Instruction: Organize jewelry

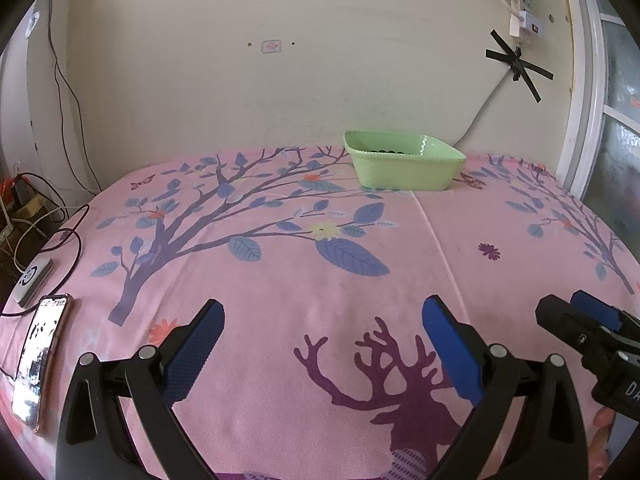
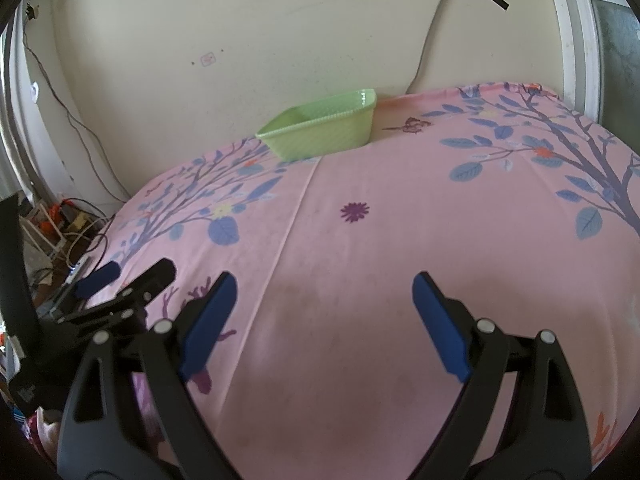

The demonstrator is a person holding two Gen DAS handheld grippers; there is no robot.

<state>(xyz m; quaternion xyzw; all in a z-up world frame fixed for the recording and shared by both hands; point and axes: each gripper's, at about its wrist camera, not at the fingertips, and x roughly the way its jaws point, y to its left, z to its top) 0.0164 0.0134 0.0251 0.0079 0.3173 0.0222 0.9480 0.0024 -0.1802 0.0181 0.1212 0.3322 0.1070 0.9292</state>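
Observation:
A light green rectangular tray stands at the far edge of the table against the wall; a row of dark beads shows just above its near rim. The right wrist view shows the same tray from its side, its contents hidden. My left gripper hovers open over the pink cloth, nothing between its blue pads. My right gripper is likewise open and empty above the cloth. Each gripper appears at the edge of the other's view: the right gripper and the left gripper. No loose jewelry shows on the cloth.
A pink tablecloth printed with trees and a deer covers the table. A phone and a small white device with cables lie at its left edge. Cables and a power strip hang on the wall; a window frame stands right.

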